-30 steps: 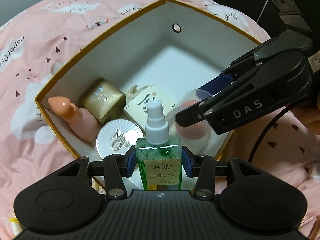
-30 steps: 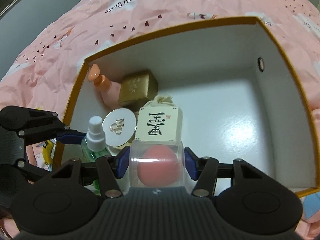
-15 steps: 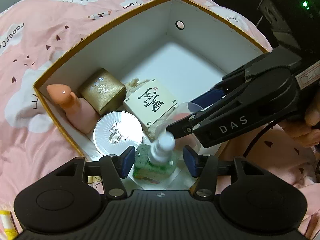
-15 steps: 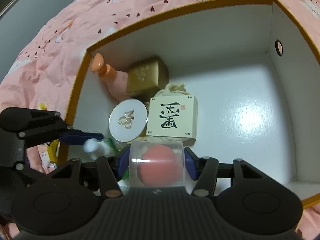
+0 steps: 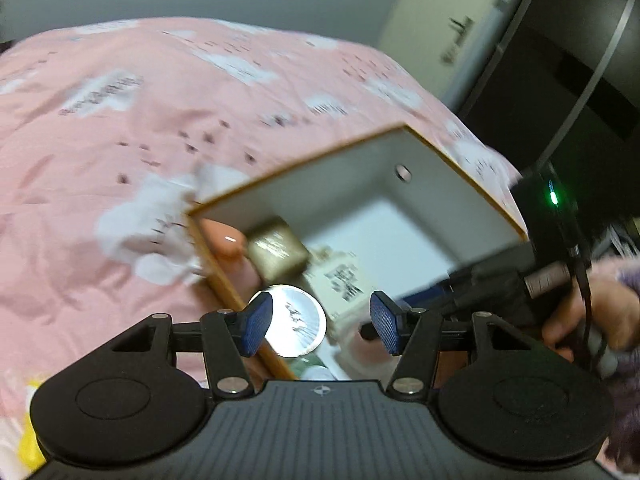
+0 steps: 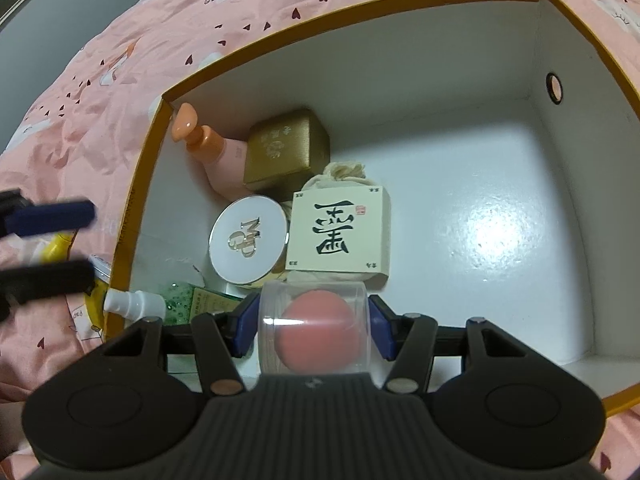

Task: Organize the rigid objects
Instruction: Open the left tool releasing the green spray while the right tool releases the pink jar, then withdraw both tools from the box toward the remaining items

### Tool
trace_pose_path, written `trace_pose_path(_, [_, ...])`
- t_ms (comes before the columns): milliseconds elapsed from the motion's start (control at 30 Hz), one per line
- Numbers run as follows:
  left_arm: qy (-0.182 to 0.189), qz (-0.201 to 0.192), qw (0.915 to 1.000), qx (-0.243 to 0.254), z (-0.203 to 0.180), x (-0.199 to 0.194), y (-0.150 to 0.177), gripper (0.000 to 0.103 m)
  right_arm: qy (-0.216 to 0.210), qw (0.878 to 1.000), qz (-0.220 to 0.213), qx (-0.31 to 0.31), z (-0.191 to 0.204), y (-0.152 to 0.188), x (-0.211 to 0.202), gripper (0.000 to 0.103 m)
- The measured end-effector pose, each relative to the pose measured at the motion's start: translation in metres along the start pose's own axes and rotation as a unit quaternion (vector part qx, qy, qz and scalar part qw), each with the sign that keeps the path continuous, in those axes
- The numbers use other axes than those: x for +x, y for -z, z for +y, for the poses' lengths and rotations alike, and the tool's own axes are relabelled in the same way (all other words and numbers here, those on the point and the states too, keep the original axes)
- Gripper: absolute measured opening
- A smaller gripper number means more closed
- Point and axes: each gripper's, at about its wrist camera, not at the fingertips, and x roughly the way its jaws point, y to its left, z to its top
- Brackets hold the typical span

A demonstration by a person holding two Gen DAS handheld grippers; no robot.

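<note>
A white box with a gold rim point(image 6: 360, 4) lies on the pink bedspread. In it lie a green spray bottle point(image 6: 160, 304) on its side in the near left corner, a round silver compact point(image 6: 248, 240), a cream box with black characters point(image 6: 340, 232), a gold cube point(image 6: 284, 148) and a peach pump bottle point(image 6: 208, 148). My right gripper point(image 6: 314, 328) is shut on a clear case with a pink sponge point(image 6: 316, 332), low over the box's near side. My left gripper point(image 5: 320, 326) is open and empty, above the box's left edge point(image 5: 224, 284); it also shows in the right wrist view point(image 6: 48, 248).
The pink patterned bedspread point(image 5: 160, 120) surrounds the box. Yellow packaging point(image 6: 60, 248) lies outside the box's left wall. A dark cabinet point(image 5: 560, 60) stands behind the bed. The right half of the box floor point(image 6: 500, 220) is bare.
My left gripper has let go of the green spray bottle, which now lies on its side in the box, and has pulled up and back. The right gripper has lowered slightly with the sponge case.
</note>
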Motion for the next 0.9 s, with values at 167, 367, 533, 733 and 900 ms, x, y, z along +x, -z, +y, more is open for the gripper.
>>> trace_pose_path(167, [-0.043, -0.003, 0.999, -0.014, 0.008, -0.001, 0.003, 0.066, 0.004, 1.0, -0.004, 0.001, 0.009, 0.0, 0.005, 0.057])
trace_pose_path(367, [-0.062, 0.006, 0.9975, -0.034, 0.016, 0.005, 0.013, 0.066, 0.004, 1.0, 0.0, -0.007, 0.021, 0.002, 0.008, 0.058])
trace_pose_path(533, [-0.06, 0.006, 0.9972, -0.044, 0.021, 0.001, 0.018, 0.066, -0.011, 1.0, 0.004, 0.011, 0.02, 0.003, 0.007, 0.062])
trace_pose_path(733, [-0.058, 0.006, 0.9969, -0.052, 0.023, 0.0, 0.021, 0.066, -0.022, 0.999, -0.006, 0.029, 0.015, 0.005, -0.001, 0.059])
trace_pose_path(900, [-0.058, 0.008, 0.9968, -0.055, 0.022, -0.001, 0.023, 0.066, -0.03, 0.999, 0.0, 0.023, 0.018, 0.006, 0.004, 0.035])
